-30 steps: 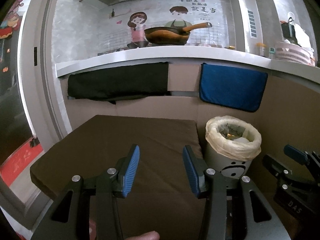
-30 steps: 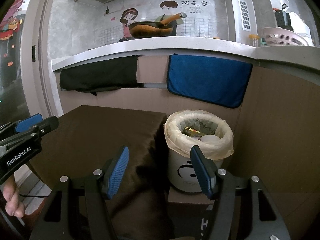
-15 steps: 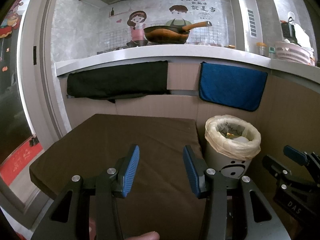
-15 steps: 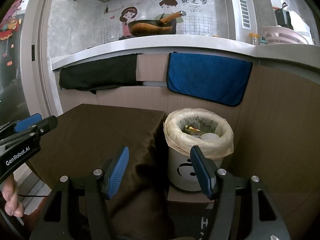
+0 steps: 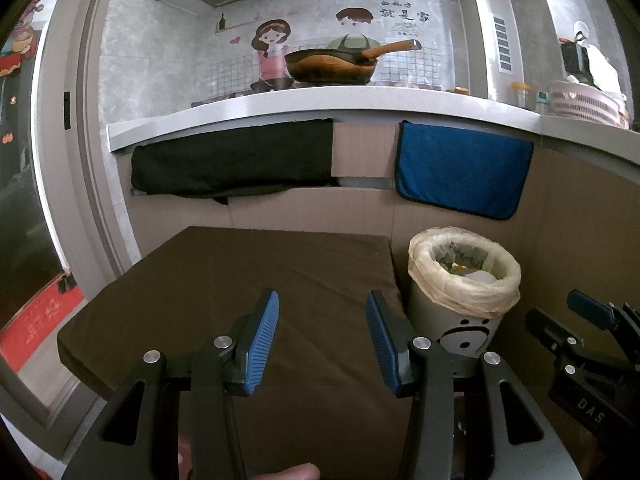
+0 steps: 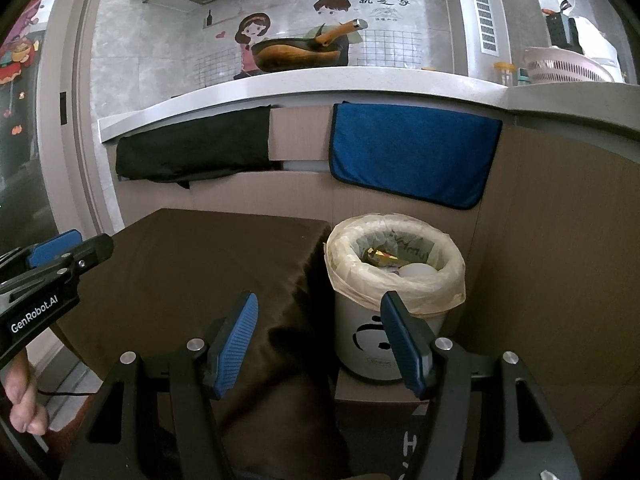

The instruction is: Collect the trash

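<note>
Brown cloth-covered table point(image 5: 224, 280) fills the frame's centre; right of it, the white lined trash bin point(image 6: 394, 300) holds wrappers. Left gripper point(image 5: 322, 344) and right gripper point(image 6: 320, 344) both gape wide, holding nothing.

Both grippers are just hanging out side by side, pointed the same way. Left gripper point(image 5: 322, 338) has its jaws spread wide, blue ribbed pads facing each other, nothing between them. Right gripper point(image 6: 320, 344) is the same deal: jaws wide apart and empty. From the right wrist view you can see the left one poking in at the left edge, with the person's left hand point(image 6: 24, 404) wrapped under it, fingers curled down.
</note>
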Action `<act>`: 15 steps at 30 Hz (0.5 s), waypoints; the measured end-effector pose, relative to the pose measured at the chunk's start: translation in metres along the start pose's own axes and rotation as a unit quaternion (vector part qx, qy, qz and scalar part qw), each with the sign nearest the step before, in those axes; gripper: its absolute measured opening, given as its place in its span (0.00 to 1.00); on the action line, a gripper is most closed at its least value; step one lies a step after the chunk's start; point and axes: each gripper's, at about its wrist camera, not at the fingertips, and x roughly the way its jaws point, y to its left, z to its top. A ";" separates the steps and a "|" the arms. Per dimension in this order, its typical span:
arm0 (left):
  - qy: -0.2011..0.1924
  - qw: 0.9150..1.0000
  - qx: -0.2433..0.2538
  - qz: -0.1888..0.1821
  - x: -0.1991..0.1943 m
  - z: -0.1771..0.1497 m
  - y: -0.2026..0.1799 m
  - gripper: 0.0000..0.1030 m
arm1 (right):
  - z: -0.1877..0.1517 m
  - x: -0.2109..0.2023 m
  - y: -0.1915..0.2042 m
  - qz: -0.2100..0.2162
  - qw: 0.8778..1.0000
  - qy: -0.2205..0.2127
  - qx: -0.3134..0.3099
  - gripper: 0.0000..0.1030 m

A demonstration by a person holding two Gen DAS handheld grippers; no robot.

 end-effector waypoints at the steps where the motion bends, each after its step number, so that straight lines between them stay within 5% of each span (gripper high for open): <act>1: 0.001 1.000 0.000 0.000 0.000 0.000 0.000 0.46 | 0.000 0.000 0.000 0.000 1.000 0.000 0.001 0.59; 15: 0.002 1.000 0.004 -0.007 0.001 0.000 0.004 0.46 | -0.002 -0.001 0.000 -0.003 1.000 0.000 0.004 0.59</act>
